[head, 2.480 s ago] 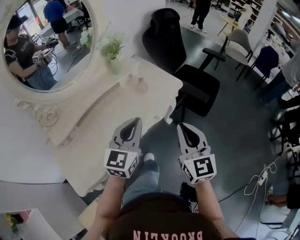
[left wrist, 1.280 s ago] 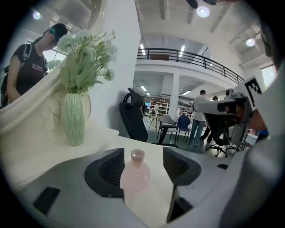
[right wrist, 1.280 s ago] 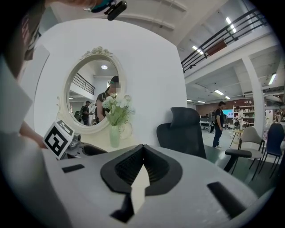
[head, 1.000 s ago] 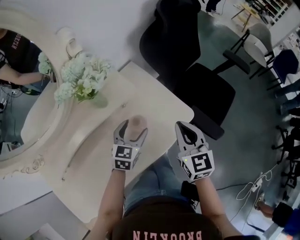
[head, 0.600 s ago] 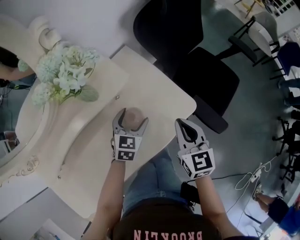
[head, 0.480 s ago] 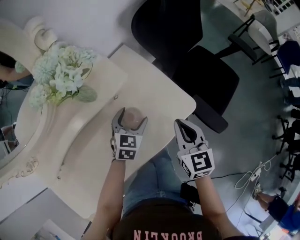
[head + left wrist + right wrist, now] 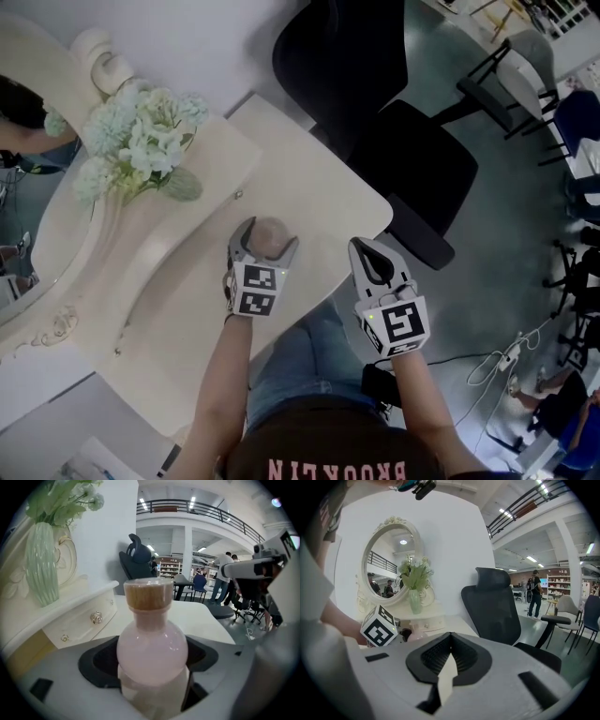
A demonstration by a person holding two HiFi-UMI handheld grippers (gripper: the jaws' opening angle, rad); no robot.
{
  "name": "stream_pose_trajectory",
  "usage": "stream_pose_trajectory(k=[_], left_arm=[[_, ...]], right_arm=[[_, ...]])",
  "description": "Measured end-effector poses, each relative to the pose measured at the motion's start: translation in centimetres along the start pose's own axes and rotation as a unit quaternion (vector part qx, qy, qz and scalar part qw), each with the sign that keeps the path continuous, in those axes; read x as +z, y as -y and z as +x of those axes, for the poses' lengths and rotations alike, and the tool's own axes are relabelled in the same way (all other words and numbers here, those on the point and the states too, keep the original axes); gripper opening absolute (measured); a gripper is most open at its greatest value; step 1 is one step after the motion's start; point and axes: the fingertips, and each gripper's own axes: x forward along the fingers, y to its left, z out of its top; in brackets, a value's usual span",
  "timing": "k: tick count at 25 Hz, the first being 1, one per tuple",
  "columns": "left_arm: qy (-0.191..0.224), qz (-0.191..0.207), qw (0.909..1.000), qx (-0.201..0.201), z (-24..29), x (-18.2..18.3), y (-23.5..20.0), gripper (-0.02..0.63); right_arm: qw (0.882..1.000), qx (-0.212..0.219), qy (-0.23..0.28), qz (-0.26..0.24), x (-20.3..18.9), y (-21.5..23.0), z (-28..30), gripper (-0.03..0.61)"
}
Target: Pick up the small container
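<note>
The small container is a round pale pink bottle with a wooden stopper, upright near the front edge of the cream dressing table. My left gripper reaches around it, one jaw on each side of the bulb. The jaws stand wide, and I see dark pad recess on both sides of the glass. My right gripper hangs off the table's front corner over the floor. Its jaws meet at the tip with nothing in them.
A green ribbed vase of pale flowers stands on the raised shelf at the back left, beside the oval mirror. A small drawer knob faces the bottle. A black office chair stands beyond the table's right end.
The left gripper has come forward from in front of the table and now has the bottle between its jaws. The right gripper has stayed at the front corner.
</note>
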Motion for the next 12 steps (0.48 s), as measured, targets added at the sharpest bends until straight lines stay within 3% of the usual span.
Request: stream_pose_trajectory(k=[5,12], left_arm=[[0.048,0.012,0.9988,0.005,-2.6,3.2,0.0,0.374],[0.081,0.02,0.9965,0.01,-5.9,7.2,-0.1,0.374]], right_arm=[[1.0,-0.002,0.013,-0.01,2.0,-0.7,-1.1,-0.002],[0.998,-0.008,0.054,-0.027,5.6,-1.5,-1.7,-0.002]])
